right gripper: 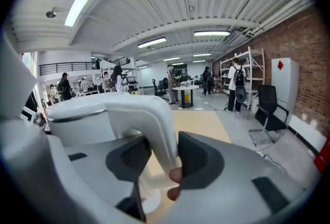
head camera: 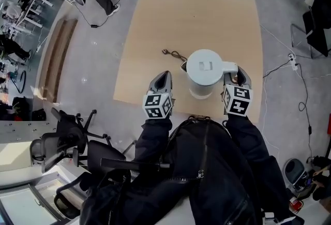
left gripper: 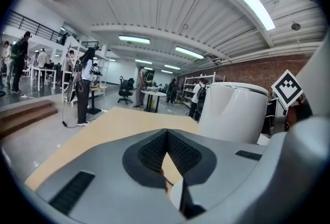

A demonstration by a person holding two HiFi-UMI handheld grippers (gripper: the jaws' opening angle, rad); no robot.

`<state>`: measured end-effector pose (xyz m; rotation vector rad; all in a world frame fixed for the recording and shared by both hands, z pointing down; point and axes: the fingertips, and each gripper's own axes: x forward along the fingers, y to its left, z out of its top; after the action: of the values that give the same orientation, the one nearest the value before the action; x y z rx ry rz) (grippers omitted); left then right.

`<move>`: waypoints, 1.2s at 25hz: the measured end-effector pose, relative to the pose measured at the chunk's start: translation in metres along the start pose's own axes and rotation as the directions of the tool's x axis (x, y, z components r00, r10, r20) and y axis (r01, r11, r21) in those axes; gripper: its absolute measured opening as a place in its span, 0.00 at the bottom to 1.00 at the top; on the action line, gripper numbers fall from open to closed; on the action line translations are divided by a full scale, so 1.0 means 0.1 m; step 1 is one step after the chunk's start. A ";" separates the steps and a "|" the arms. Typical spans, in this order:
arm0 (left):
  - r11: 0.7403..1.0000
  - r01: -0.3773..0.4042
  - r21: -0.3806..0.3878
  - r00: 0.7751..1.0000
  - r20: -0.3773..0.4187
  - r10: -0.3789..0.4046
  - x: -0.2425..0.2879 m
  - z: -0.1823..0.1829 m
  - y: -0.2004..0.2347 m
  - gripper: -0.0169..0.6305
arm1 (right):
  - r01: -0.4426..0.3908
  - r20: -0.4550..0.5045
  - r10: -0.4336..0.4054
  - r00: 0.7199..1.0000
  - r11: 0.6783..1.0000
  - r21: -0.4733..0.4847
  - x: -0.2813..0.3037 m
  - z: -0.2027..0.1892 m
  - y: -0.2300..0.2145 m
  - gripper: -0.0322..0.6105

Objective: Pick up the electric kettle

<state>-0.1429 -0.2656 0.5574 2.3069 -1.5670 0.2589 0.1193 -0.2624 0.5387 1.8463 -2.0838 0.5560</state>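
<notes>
My right gripper (right gripper: pixel 164 158) is clamped on the handle (right gripper: pixel 154 125) of the electric kettle (head camera: pixel 205 71). Kettle apparently sits on the surface (head camera: pixel 155 38): grasp done, lift not yet. Left gripper (left gripper: pixel 166 158) has its jaws together, holding nothing.

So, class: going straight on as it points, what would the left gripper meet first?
Likely only open table; the kettle sits to its right, though the cord lies near that line.

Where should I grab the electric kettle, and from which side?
Grip the electric kettle by its handle, coming from the person's right. The handle arches clear of the body, slim enough to fit between jaws; the right hand-held gripper is shut on it there.
</notes>
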 end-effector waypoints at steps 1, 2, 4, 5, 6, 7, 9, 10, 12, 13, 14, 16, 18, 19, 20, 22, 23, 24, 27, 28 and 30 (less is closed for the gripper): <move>1.000 0.012 0.005 1.000 0.024 -0.012 -0.01 0.10 -0.04 0.03 | -0.001 0.014 0.001 1.000 1.000 -0.001 -0.04 0.09 0.00 0.29; 1.000 0.023 0.011 0.999 0.048 -0.023 -0.03 0.20 -0.08 0.03 | 0.000 0.030 0.001 1.000 1.000 -0.004 -0.10 0.18 0.01 0.29; 0.999 0.038 0.026 0.995 0.093 -0.040 -0.05 0.43 -0.15 0.03 | 0.003 0.058 -0.002 0.998 1.000 -0.013 -0.19 0.37 0.02 0.29; 0.998 0.043 0.034 0.992 0.114 -0.047 -0.05 0.55 -0.19 0.03 | 0.005 0.071 -0.004 0.997 1.000 -0.017 -0.22 0.47 0.00 0.29; 0.998 0.047 0.041 0.989 0.136 -0.052 -0.04 0.68 -0.22 0.03 | 0.008 0.084 -0.006 0.996 1.000 -0.020 -0.24 0.57 -0.02 0.29; 0.998 0.051 0.047 0.986 0.158 -0.058 -0.04 0.80 -0.25 0.03 | 0.011 0.099 -0.009 0.995 1.000 -0.022 -0.27 0.65 -0.03 0.29; 0.997 0.056 0.058 0.977 0.200 -0.067 -0.08 1.01 -0.28 0.03 | 0.015 0.129 -0.011 0.992 1.000 -0.026 -0.35 0.78 -0.02 0.30; 0.996 0.056 0.063 0.973 0.218 -0.068 -0.11 1.10 -0.29 0.03 | 0.016 0.143 -0.012 0.990 1.000 -0.026 -0.39 0.84 -0.02 0.30; 0.996 0.052 0.071 0.967 0.247 -0.068 -0.16 1.25 -0.30 0.03 | 0.018 0.169 -0.013 0.986 1.000 -0.025 -0.47 0.94 -0.01 0.30; 0.996 0.051 0.074 0.963 0.260 -0.069 -0.18 1.33 -0.31 0.03 | 0.018 0.180 -0.013 0.984 1.000 -0.024 -0.50 0.99 -0.02 0.30; 0.996 0.052 0.078 0.960 0.272 -0.071 -0.19 1.39 -0.33 0.03 | 0.017 0.191 -0.013 0.982 1.000 -0.024 -0.54 1.05 -0.02 0.30; 0.995 0.054 0.084 0.954 0.290 -0.076 -0.23 1.50 -0.36 0.03 | 0.016 0.211 -0.010 0.977 1.000 -0.026 -0.60 1.14 -0.02 0.30; 0.995 0.055 0.086 0.950 0.303 -0.079 -0.28 1.56 -0.38 0.03 | 0.016 0.224 -0.009 0.974 0.999 -0.028 -0.66 1.20 0.01 0.30; 0.995 0.054 0.087 0.948 0.309 -0.079 -0.30 1.59 -0.39 0.03 | 0.017 0.229 -0.010 0.973 0.999 -0.030 -0.69 1.22 0.02 0.30; 0.995 0.053 0.087 0.946 0.314 -0.078 -0.31 1.61 -0.39 0.03 | 0.019 0.234 -0.011 0.972 0.999 -0.032 -0.70 1.23 0.02 0.30; 0.995 0.051 0.087 0.943 0.323 -0.077 -0.32 1.66 -0.41 0.03 | 0.022 0.244 -0.012 0.970 0.999 -0.036 -0.72 1.26 0.03 0.30; 0.995 0.051 0.086 0.942 0.327 -0.077 -0.32 1.67 -0.41 0.03 | 0.021 0.247 -0.011 0.969 0.999 -0.037 -0.73 1.27 0.03 0.30; 0.995 0.051 0.085 0.941 0.329 -0.077 -0.32 1.69 -0.41 0.03 | 0.020 0.248 -0.010 0.969 0.999 -0.037 -0.73 1.28 0.03 0.30; 0.995 0.054 0.087 0.940 0.332 -0.080 -0.32 1.71 -0.41 0.03 | 0.018 0.250 -0.011 0.968 0.999 -0.029 -0.74 1.29 0.03 0.30; 0.995 0.055 0.088 0.940 0.332 -0.082 -0.32 1.71 -0.41 0.03 | 0.020 0.252 -0.013 0.968 0.999 -0.026 -0.75 1.29 0.03 0.30; 0.994 0.057 0.088 0.939 0.334 -0.084 -0.33 1.72 -0.41 0.03 | 0.022 0.253 -0.015 0.967 1.000 -0.022 -0.76 1.29 0.02 0.30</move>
<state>-0.1236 -0.2884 0.3797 2.5679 -1.6467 -0.1044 0.1307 -0.2567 0.3890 2.0115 -2.2167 0.3001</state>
